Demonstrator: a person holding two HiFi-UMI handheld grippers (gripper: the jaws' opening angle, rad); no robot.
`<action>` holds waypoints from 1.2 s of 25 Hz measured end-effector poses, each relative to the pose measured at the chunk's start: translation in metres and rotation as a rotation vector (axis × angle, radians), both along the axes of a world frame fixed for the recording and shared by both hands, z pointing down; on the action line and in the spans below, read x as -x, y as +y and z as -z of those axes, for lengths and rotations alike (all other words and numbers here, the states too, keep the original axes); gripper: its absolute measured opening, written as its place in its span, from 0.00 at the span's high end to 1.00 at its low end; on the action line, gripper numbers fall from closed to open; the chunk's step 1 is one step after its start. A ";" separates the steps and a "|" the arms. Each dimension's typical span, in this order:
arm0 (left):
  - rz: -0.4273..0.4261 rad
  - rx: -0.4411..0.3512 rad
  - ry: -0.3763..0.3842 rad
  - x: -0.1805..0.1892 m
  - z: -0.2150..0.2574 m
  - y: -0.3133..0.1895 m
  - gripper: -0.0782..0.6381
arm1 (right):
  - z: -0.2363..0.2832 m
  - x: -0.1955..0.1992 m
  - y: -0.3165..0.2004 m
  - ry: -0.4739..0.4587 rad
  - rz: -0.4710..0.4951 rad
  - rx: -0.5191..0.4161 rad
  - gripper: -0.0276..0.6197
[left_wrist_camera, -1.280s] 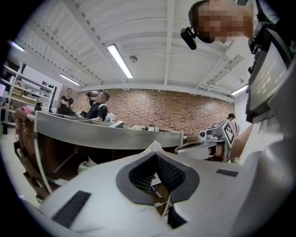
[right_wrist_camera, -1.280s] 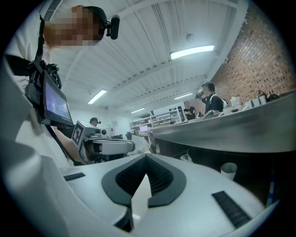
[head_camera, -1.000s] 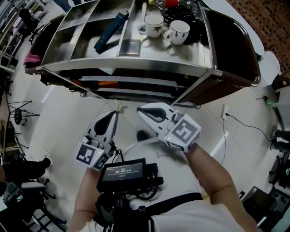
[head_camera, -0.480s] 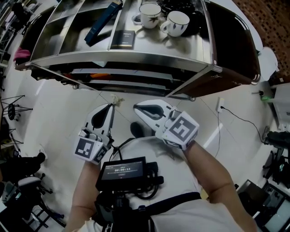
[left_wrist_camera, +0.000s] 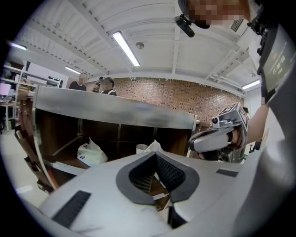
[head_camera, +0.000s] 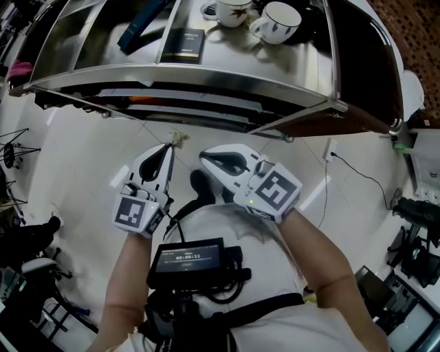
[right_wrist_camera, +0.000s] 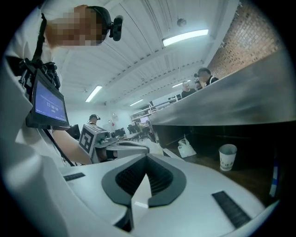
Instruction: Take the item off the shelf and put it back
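Both tongs are closed and empty; the left tongs (head_camera: pixel 169 148) have their tips pressed together with nothing between them, and the right tongs (head_camera: pixel 206 159) look the same, tips meeting on bare air. They hang side by side just short of the front edge of the steel shelf (head_camera: pixel 206 75) and lower than its top deck, pointing roughly level toward its open lower bay. I take that for a ready pose ahead of a reach, held low because the likelier pick sits under the top deck; that is only my guess.

Nothing has come off the shelf yet, so the item is somewhere on it; which one is meant I cannot tell. On the shelf's top deck stand two mugs (head_camera: pixel 282 20), with a flat dark box (head_camera: pixel 184 45) beside them and a long blue box (head_camera: pixel 141 27) toward the shelf's left end. Inside the lower bay stand a paper cup (right_wrist_camera: pixel 227 156) and a white plastic bag (left_wrist_camera: pixel 91 153), the bag nearer the left end. Whichever tongs go in must first spread; closed as they are, they could only nudge.
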State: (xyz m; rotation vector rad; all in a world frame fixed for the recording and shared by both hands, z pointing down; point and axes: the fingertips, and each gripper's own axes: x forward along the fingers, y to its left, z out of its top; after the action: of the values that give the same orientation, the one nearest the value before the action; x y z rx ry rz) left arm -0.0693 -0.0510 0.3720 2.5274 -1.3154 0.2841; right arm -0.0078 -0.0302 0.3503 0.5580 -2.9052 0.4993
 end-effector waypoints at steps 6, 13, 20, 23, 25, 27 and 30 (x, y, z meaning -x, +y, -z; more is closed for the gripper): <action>0.038 0.038 -0.018 0.001 -0.030 -0.018 0.88 | -0.020 -0.002 -0.005 0.021 0.008 0.062 0.95; 0.066 0.034 -0.041 -0.001 -0.067 -0.045 0.88 | -0.040 -0.011 -0.007 0.071 0.030 0.132 0.95; 0.079 0.032 -0.084 -0.005 -0.104 -0.065 0.88 | -0.063 -0.019 -0.013 0.128 0.021 0.178 0.95; 0.088 0.046 -0.098 -0.007 -0.123 -0.074 0.88 | -0.069 -0.018 -0.013 0.141 0.029 0.191 0.95; 0.095 0.051 -0.101 -0.007 -0.130 -0.079 0.88 | -0.073 -0.018 -0.010 0.148 0.037 0.199 0.95; 0.104 0.050 -0.109 -0.006 -0.134 -0.086 0.88 | -0.077 -0.019 -0.007 0.152 0.045 0.208 0.95; 0.112 0.044 -0.130 -0.005 -0.138 -0.102 0.88 | -0.082 -0.023 -0.006 0.159 0.046 0.222 0.95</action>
State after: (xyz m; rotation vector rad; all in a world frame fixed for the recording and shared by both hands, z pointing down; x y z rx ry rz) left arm -0.0640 -0.1528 0.5097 2.4236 -1.4764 0.4549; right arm 0.0156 -0.0363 0.4318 0.4742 -2.6606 0.7239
